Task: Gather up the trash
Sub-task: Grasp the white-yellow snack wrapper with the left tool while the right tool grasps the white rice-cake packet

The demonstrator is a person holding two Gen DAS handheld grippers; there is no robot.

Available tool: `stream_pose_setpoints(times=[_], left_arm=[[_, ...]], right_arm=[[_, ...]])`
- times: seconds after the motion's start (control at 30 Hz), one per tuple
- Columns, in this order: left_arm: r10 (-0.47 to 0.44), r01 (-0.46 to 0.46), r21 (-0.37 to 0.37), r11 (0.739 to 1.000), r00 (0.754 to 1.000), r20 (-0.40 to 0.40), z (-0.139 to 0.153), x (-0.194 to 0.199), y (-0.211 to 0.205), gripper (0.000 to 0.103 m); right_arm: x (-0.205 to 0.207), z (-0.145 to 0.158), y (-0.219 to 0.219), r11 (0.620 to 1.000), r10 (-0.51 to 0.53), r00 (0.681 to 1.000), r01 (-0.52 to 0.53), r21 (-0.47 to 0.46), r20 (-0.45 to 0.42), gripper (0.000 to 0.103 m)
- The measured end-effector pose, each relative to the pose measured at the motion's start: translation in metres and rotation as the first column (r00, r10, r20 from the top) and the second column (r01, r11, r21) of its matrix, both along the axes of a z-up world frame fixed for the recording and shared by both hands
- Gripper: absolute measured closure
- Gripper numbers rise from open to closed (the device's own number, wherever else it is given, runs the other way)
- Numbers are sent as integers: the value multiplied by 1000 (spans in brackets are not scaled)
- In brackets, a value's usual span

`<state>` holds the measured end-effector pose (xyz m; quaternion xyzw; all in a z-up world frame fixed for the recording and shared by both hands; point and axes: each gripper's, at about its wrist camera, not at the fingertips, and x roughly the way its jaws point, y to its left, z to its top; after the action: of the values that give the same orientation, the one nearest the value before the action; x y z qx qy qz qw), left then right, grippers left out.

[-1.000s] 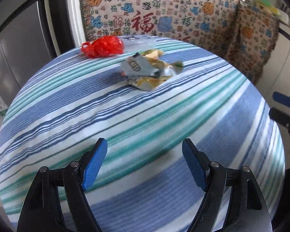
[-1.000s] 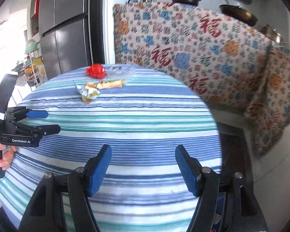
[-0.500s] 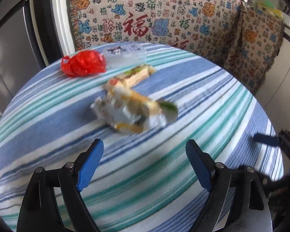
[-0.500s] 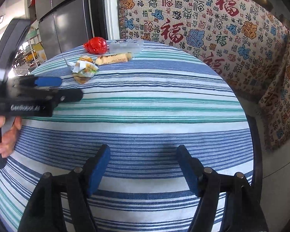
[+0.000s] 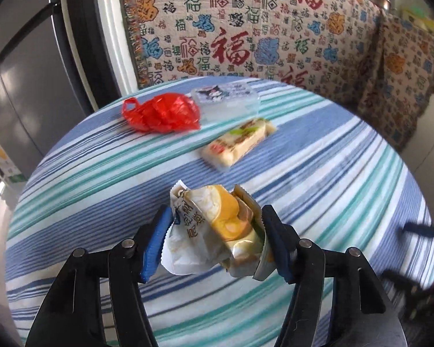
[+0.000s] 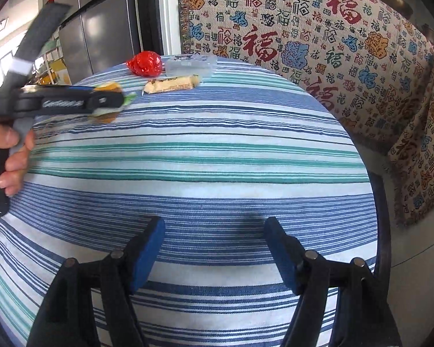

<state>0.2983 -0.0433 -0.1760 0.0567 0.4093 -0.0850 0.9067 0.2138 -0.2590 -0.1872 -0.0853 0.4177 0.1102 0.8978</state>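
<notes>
In the left wrist view, my left gripper [image 5: 214, 240] fills the bottom of the frame, its two blue-padded fingers [image 5: 156, 243] on either side of a crumpled white and orange foil snack wrapper [image 5: 214, 231]. The jaws are closing, and both pads look to be touching the wrapper's sides, so it sits gripped between them at lower centre of the frame. It lies over a round table covered in a blue, teal and white striped cloth [image 5: 347, 179].

Further up the frame, near the table's far edge, three more pieces of rubbish lie close together: a scrunched red plastic bag [image 5: 162, 112] at upper left of centre, a clear plastic box with a cartoon lid [image 5: 225, 101] just right of it and touching it, and a cream-coloured sealed snack bar packet [image 5: 238, 143] just below the box. Behind the table hangs a beige patterned fabric with red and blue characters [image 5: 246, 29].

In the right wrist view, my right gripper [image 6: 214, 248] sits at the bottom centre, its fingers held partly apart over bare striped cloth, with nothing between them. At the left edge, a hand [image 6: 11, 156] grips the left tool's handle.
</notes>
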Motion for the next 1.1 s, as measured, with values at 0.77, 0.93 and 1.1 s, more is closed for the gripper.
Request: stream_pose_setpoints(times=[0.77, 0.93, 1.1], left_arm=[[23, -28, -114, 993, 999, -47, -23, -35, 51, 26], [26, -31, -111, 993, 998, -52, -24, -33, 50, 21], [41, -47, -116, 992, 998, -56, -25, -29, 50, 17]], right_arm=[[205, 13, 120, 969, -225, 974, 226, 97, -17, 28], [197, -4, 116, 972, -235, 972, 235, 15, 19, 31], [176, 2, 83, 982, -185, 982, 183, 53, 26, 70]])
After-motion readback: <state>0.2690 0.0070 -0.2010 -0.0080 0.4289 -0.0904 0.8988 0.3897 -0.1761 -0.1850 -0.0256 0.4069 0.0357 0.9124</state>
